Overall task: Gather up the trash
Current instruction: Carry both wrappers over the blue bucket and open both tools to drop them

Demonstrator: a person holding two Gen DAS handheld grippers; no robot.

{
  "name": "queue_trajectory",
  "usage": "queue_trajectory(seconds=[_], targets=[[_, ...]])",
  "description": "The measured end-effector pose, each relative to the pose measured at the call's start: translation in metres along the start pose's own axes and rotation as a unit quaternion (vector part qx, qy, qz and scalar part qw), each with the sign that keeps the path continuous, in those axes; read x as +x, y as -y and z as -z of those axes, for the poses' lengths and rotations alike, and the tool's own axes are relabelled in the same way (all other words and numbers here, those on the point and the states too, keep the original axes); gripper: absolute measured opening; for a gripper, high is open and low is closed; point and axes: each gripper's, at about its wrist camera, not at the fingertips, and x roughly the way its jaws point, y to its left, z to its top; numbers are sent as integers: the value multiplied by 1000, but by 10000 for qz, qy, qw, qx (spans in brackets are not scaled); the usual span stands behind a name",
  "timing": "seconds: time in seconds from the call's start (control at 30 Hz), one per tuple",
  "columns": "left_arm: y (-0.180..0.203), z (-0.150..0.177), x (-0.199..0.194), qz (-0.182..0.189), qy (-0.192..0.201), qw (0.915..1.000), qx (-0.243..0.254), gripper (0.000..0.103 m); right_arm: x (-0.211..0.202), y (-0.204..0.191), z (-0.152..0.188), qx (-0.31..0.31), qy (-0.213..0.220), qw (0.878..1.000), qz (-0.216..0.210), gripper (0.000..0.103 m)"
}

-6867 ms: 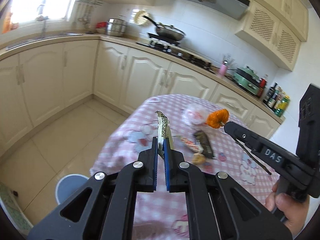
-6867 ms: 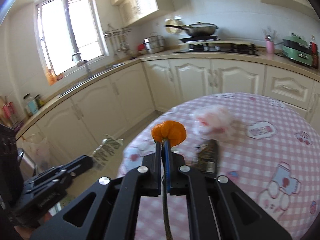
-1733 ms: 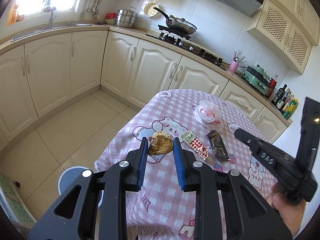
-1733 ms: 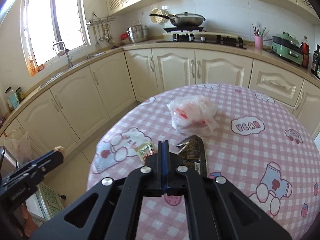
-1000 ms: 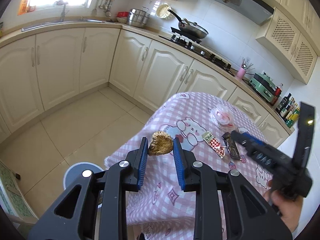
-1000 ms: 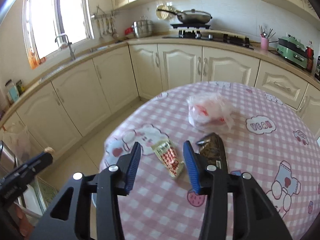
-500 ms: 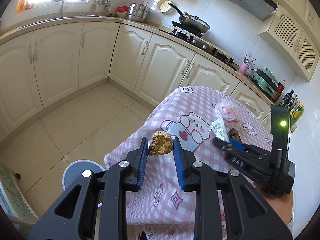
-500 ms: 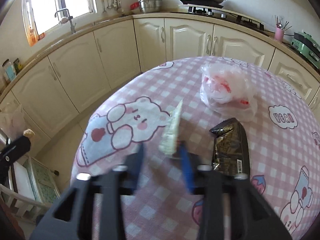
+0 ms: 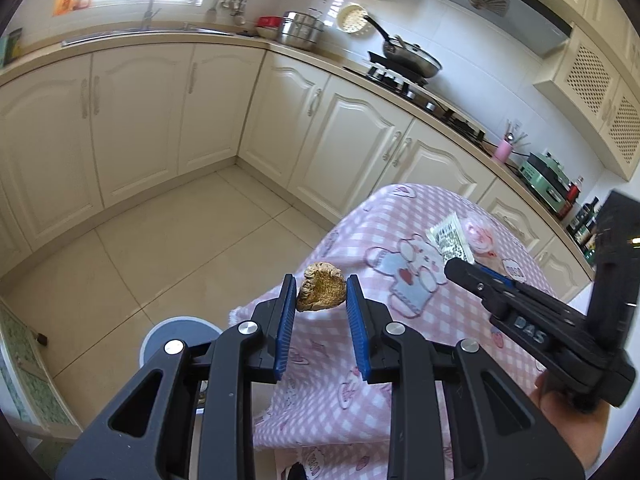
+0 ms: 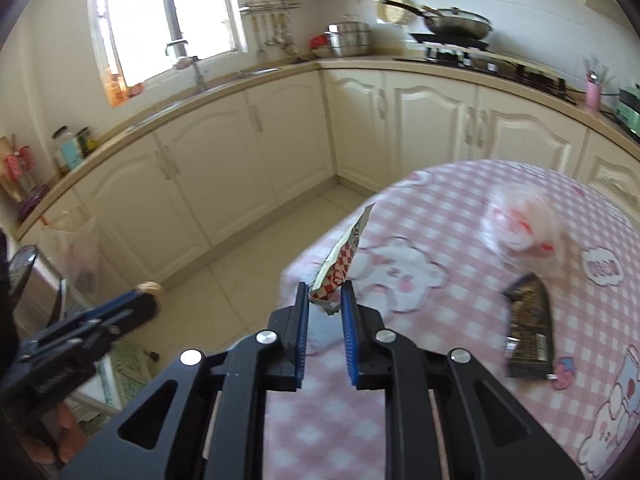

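Observation:
My left gripper [image 9: 321,294] is shut on a brown crumpled scrap [image 9: 321,292] and holds it in the air beyond the table's edge, above the floor. My right gripper [image 10: 325,300] is shut on a red-and-white checked wrapper [image 10: 340,260], lifted off the pink checked tablecloth [image 10: 440,280]; it also shows in the left wrist view [image 9: 452,240]. A dark wrapper [image 10: 528,320] and a crumpled clear plastic bag [image 10: 520,224] lie on the table.
A round blue-grey bin [image 9: 180,338] stands on the tiled floor below my left gripper. Cream cabinets and a counter with a sink, pots and a stove run along the back [image 9: 248,92]. A plastic bag [image 10: 72,248] hangs at the left.
My right gripper has closed on the checked wrapper and lifted it off the table toward the left edge. My left gripper still holds the brown scrap and has swung further left over the floor.

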Motion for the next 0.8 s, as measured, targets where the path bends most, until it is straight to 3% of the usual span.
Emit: queue_trajectory(seconds=[0.37,0.5,0.6,0.67,0.8], targets=[[-55,-3,2,-651,-23,9974,-319,24,38,-97,-4,-504,-208,9927,-1080,16],[-72,-10,9,-758,-11,9962,-422,26,57,-115,1,-538,-276,9906,-1230,16],[-83,-13,16,-833,-12,9947,-596,40,68,-118,1,-519,-311,9903,-1247,16],[-86,-12,19,-870,-21,9942,-631,43,76,-118,1,-484,-374,9901,-1265,16],[-93,-9,24,-920,-69,9935,-667,44,87,-119,5,-444,-493,9896,-1278,16]])
